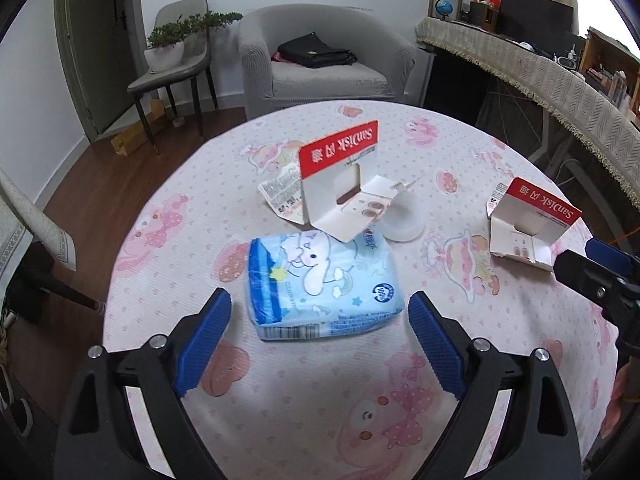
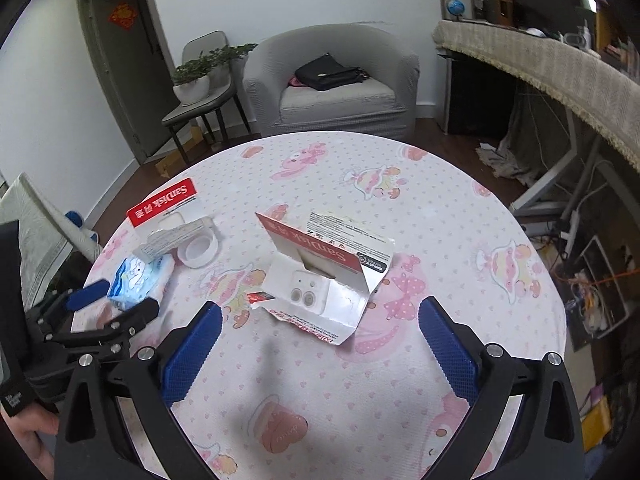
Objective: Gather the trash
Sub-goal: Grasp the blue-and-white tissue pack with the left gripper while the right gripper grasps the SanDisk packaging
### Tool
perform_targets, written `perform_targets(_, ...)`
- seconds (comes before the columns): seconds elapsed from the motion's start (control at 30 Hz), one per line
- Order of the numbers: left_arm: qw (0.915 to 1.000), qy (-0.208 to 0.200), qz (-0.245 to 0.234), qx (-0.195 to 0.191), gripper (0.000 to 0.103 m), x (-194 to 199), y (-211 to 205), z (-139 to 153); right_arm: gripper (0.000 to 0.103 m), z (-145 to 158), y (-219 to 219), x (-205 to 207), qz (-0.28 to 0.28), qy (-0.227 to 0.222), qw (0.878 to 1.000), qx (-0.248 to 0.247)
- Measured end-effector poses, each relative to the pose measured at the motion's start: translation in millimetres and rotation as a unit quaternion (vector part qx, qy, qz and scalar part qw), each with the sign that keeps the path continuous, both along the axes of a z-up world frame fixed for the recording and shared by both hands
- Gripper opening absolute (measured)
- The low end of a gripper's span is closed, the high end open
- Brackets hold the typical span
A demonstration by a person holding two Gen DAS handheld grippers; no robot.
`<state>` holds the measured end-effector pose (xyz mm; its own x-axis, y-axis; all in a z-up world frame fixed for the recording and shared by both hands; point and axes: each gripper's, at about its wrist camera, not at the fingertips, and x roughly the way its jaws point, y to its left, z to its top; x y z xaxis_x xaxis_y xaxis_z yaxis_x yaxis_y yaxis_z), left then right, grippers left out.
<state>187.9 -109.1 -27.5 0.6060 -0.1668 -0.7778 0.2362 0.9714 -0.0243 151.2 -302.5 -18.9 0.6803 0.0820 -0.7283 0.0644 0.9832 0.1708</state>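
A blue tissue pack lies on the round pink-patterned table, just beyond my open, empty left gripper. Behind it an opened red-and-white SanDisk card package stands up beside a white tape roll. A second opened SanDisk package lies at the right; in the right wrist view this package sits just ahead of my open, empty right gripper. The tissue pack, tape roll and first package show at the left there, with the left gripper over the pack.
A grey armchair with a black bag stands beyond the table, next to a chair holding a potted plant. A cloth-covered desk runs along the right. Wooden floor surrounds the table.
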Motion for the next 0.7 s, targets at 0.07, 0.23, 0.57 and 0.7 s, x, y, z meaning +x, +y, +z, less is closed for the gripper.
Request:
perform_targets(0.07,1.0000,0.001,0.001,0.003,0.092,1.8,-3.4,-0.2,0.099,-2.6,-0.1,2.5,-0.018,0.005,1.000,0.003)
perform_targets(0.23,0.9998,0.012,0.011,-0.010,0.081,5.3,-1.5,-2.8,0.099,-6.0,6.6,14.7,-0.071,0.019,0.997,-0.004)
perform_targets(0.57,0.9998,0.006,0.004,-0.018,0.075,-1.0,1.1,-0.8,0.099,-13.5,17.5,27.0,-0.110,0.018,0.993,-0.034)
perform_targets(0.7,0.9998,0.002,0.000,-0.019,0.074,-2.5,0.7,0.9,0.099,-17.3,12.8,32.4,-0.135,0.019,0.991,0.003)
